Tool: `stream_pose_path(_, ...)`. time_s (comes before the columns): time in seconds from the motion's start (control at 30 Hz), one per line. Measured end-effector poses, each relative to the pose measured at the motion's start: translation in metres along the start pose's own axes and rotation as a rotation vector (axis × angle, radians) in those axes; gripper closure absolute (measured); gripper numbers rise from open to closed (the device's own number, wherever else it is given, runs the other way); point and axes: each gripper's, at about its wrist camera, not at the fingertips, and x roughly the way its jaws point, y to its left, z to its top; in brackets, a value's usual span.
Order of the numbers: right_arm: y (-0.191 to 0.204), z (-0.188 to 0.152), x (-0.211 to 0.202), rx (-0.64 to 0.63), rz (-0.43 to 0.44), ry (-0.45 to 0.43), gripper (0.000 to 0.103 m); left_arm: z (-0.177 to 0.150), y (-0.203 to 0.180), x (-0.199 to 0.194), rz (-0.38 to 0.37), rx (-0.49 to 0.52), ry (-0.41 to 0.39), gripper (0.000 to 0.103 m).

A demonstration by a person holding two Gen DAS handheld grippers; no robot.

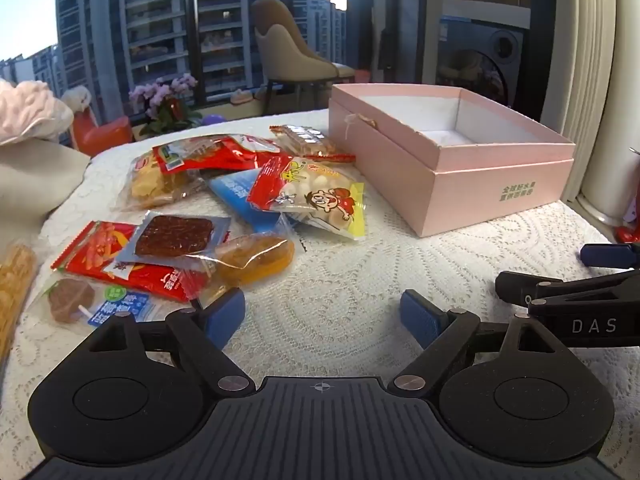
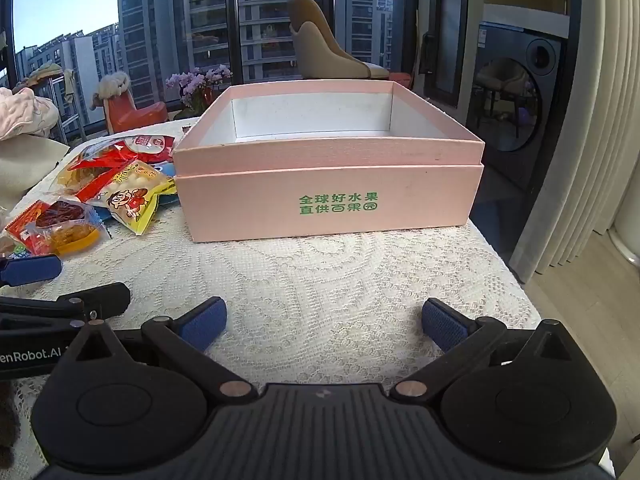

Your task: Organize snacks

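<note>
A pile of snack packets lies on the lace tablecloth, left of an open, empty pink box [image 1: 492, 184]. The pile includes a yellow cartoon-boy packet [image 1: 320, 200], a clear packet with a dark red slab [image 1: 172, 236], an orange jelly packet [image 1: 256, 256], and red packets [image 1: 120, 260]. My left gripper [image 1: 324, 318] is open and empty, just right of the nearest packets. My right gripper [image 2: 324, 322] is open and empty in front of the pink box [image 2: 328, 200]. The pile shows at the left of the right wrist view [image 2: 120, 196].
The table's right edge [image 2: 516, 280] drops to a wooden floor. My right gripper shows in the left wrist view at the right edge [image 1: 580, 300]. My left gripper shows at the right wrist view's left edge [image 2: 36, 300]. A beige cushion [image 1: 28, 184] lies at far left.
</note>
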Motion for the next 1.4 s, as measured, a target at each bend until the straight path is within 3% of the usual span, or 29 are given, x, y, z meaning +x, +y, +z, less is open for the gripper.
stream_pose_path(1.4,0.0003,0.0002,0.0001,-0.001,-0.001,0.001,0.000,-0.0003,-0.0014,0.0002,0.017,0.022,-0.001,0.013)
